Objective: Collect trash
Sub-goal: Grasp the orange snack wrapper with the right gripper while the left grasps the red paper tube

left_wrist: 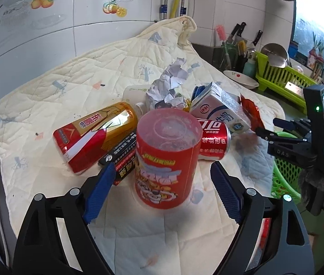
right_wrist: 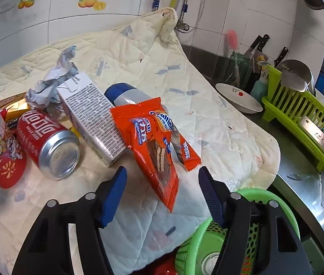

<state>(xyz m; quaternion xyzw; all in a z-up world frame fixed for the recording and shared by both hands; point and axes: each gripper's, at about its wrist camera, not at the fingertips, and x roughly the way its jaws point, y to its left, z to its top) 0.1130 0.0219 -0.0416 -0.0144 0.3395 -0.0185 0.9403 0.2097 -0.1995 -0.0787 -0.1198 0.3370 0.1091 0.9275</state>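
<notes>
Blue ribbed pads sit on the left gripper's [left_wrist: 162,181] two fingers [left_wrist: 100,191], and they stand wide apart with a tall red snack tub [left_wrist: 165,160] between them, not touching it yet. The tub stands upright with a clear lid on top and cartoon faces on its side, so it looks like the next thing this hand will pick up. The right gripper [right_wrist: 162,192] has its fingers [right_wrist: 112,197] partly open too, and an orange wafer wrapper [right_wrist: 155,146] pokes down into the gap between them, but the pads do not press on it. The wrapper leans on a white milk carton [right_wrist: 93,114], which holds its free end up off the cloth. The writing on the wrapper is too bent to read well. Next to the carton lies a red Coca-Cola can [right_wrist: 47,142] on its side with Chinese letters, its silver bottom facing us. Behind the tub lies a gold and red can [left_wrist: 95,135], also on its side, and a black box [left_wrist: 120,158] with yellow writing. A crumpled paper ball [left_wrist: 168,84] sits at the back of the pile. All this trash lies together on a cream quilted cloth [left_wrist: 47,87] spread over the surface. A green basket [right_wrist: 207,240] waits just below the right gripper, likely the place for the trash.
</notes>
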